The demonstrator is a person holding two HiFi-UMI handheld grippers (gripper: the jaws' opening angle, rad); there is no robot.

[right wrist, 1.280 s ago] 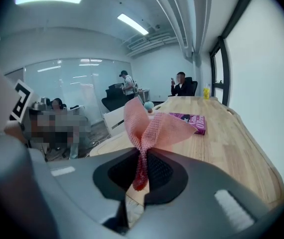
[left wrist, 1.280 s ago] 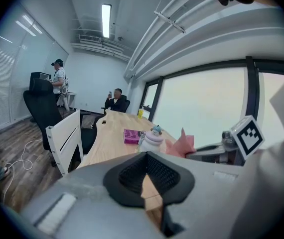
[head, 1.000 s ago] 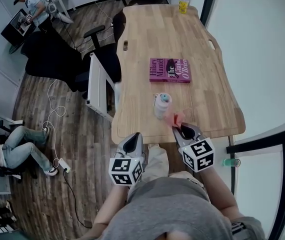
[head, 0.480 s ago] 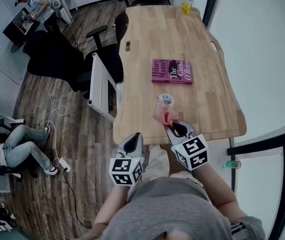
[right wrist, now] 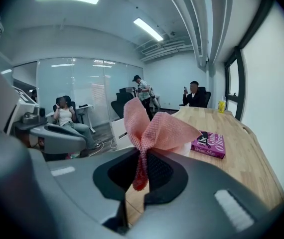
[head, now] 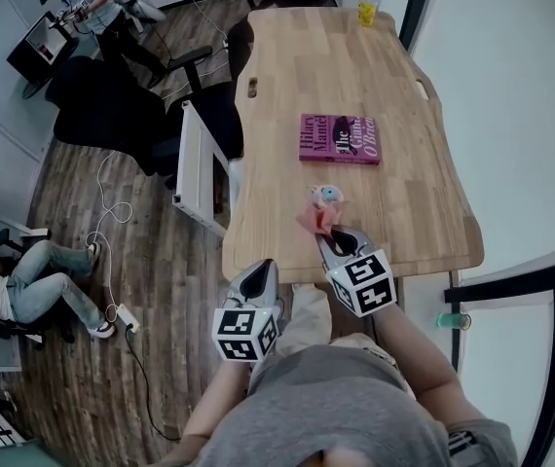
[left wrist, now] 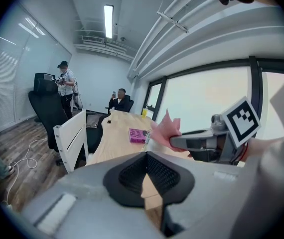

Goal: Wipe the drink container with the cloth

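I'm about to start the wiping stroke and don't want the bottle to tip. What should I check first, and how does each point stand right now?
1. Cloth clamped in the right gripper: ok, the jaws are shut on its bunched end.
2. Drink container upright on the table: ok, its lid faces up.
3. Cloth touching the container: cannot tell; in the head view the cloth overlaps its near side.
4. Left gripper steadying the container: not ok; it is shut, empty and back at the table's near edge.
5. Book clear of the container: ok, bare wood lies between them.
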